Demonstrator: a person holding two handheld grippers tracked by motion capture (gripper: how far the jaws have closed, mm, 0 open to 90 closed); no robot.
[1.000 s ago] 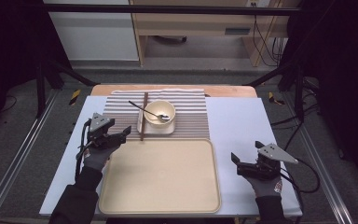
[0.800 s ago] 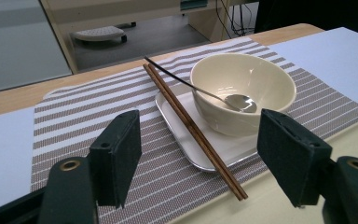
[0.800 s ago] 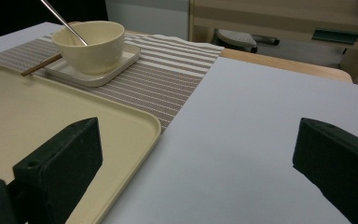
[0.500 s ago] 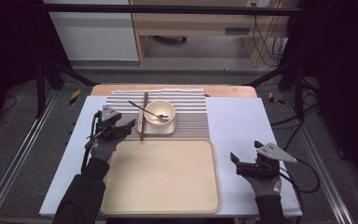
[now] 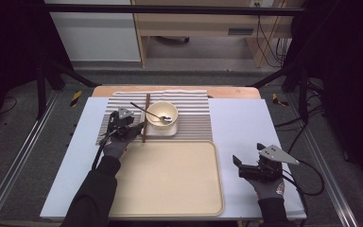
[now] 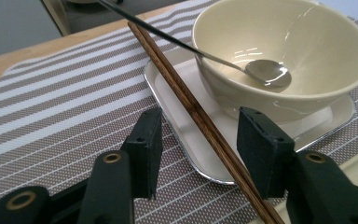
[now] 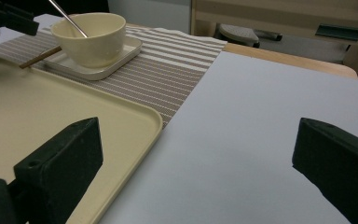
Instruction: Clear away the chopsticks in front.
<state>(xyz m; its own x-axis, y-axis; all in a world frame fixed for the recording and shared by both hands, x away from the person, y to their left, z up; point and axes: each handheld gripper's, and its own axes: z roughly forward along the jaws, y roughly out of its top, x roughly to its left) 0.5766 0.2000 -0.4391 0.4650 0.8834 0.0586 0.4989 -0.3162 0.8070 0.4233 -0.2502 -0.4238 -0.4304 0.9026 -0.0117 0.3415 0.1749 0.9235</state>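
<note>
The left gripper's (image 6: 198,154) jaws have just been closing and now straddle the chopsticks (image 6: 200,116) — a gap shows on each side, so no grip yet — where the sticks lie across the striped mat (image 6: 60,107), leaning on the edge of the small square plate (image 6: 186,135). On that plate stands the bowl (image 6: 284,51) with a spoon (image 6: 265,72) resting inside, its handle slanting out over the sticks. The right gripper (image 5: 253,165) hovers over the bare bench (image 5: 246,123) right of the tray (image 5: 170,175), well apart from the rest — its jaws wide open, holding nothing.
</note>
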